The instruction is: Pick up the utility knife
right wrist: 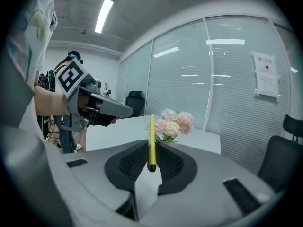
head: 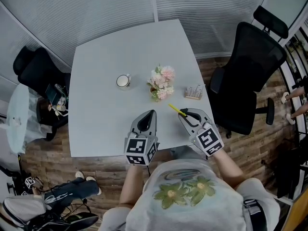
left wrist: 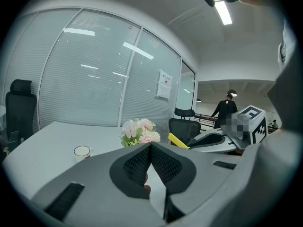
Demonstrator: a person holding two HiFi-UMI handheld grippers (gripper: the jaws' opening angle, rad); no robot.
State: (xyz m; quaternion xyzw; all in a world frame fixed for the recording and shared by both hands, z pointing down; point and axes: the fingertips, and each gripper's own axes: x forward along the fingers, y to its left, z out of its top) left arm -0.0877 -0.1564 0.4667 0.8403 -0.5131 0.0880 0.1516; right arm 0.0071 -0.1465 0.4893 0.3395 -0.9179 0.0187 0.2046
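Here our right tool point(head: 183, 113) clamps the yellow utility knife point(right wrist: 151, 131) over the white surface point(head: 101, 119); our left tool point(left wrist: 150, 147) hovers, jaws together, empty.

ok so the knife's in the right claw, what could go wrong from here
1. The right claw pinches the yellow utility knife only by its back end, with most of its length sticking out in front, so it could pivot or slip out.
2. The knife's tip is near the flowers and the small rack; a forward swing might knock them.
3. The left claw, shut and empty, sits close beside and could bump it.
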